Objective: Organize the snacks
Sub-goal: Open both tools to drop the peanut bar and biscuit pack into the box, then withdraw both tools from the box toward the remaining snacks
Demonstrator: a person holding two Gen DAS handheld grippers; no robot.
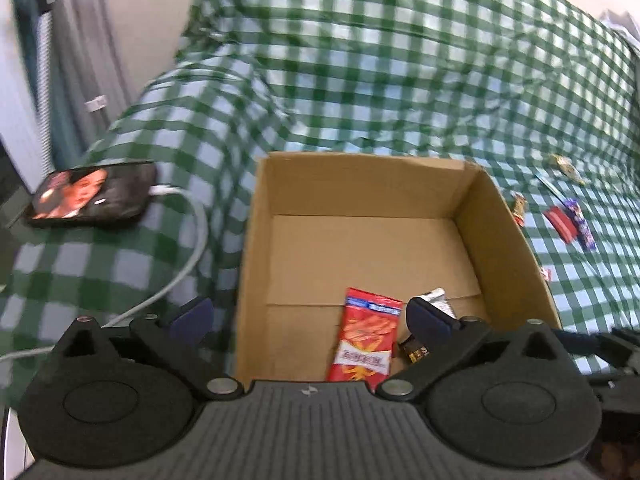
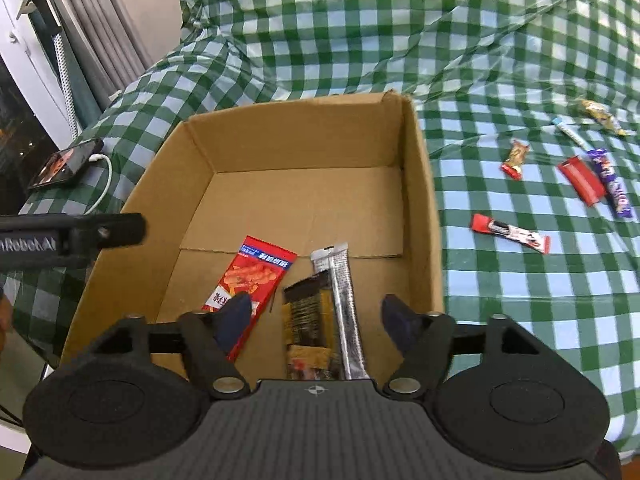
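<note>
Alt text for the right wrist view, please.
Open right gripper hovers over a cardboard box holding three snack packets, the red packet leftmost. Six more snacks lie on the green checked cloth to its right.

A cardboard box (image 2: 420,200) sits open on a cloth-covered surface (image 2: 500,300). Inside it, near the front wall, three snacks lie side by side: a flat snack packet (image 2: 256,276) on the left, a dark wrapper (image 2: 306,312) in the middle, and a long stick pack (image 2: 344,300) just right of it, touching. To the right of the box, on the cloth, loose snacks lie scattered: a bar (image 2: 510,233) nearest, a small candy (image 2: 516,158) behind it, and further right a flat pack (image 2: 582,180) beside another bar (image 2: 612,184). Left of the box, well apart, lies a phone (image 2: 66,164) with a cable (image 2: 105,184) plugged in.
</note>
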